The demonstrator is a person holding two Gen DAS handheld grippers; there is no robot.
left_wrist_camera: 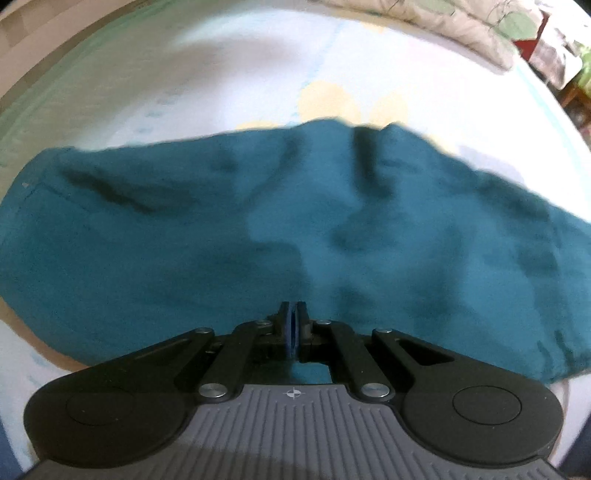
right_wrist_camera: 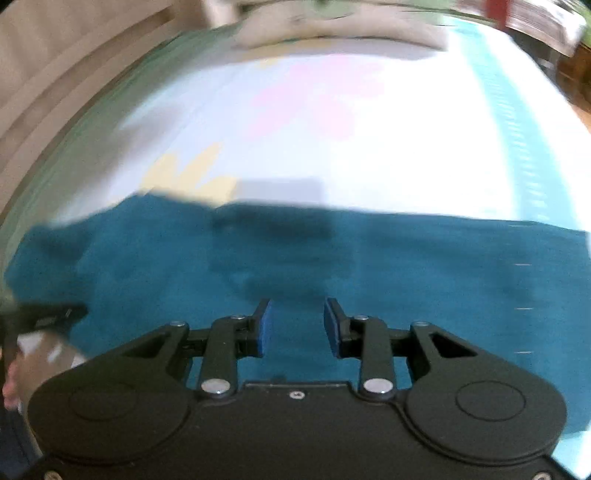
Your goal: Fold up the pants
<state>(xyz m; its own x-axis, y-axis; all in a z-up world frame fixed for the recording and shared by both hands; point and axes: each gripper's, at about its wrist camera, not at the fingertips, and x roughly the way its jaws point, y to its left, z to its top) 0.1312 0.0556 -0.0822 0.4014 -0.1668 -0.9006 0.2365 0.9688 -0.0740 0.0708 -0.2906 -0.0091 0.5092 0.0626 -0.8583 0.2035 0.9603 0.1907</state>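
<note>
The teal pants (left_wrist_camera: 295,229) lie spread and wrinkled across a pale bed sheet (left_wrist_camera: 229,85), running from left to right in the left wrist view. My left gripper (left_wrist_camera: 294,314) hangs over their near part with its blue pads pressed together; no fabric shows between them. In the blurred right wrist view the pants (right_wrist_camera: 369,266) fill the middle band. There my right gripper (right_wrist_camera: 297,321) stands open above the cloth with nothing between its fingers. The left gripper (right_wrist_camera: 51,315) and the hand (right_wrist_camera: 22,369) holding it show at the left edge.
The sheet (right_wrist_camera: 332,147) has pastel yellow and pink patches and a green-striped border. A rumpled cream quilt (left_wrist_camera: 443,26) lies at the far side of the bed. Red and dark furniture (left_wrist_camera: 532,44) stands beyond the right edge.
</note>
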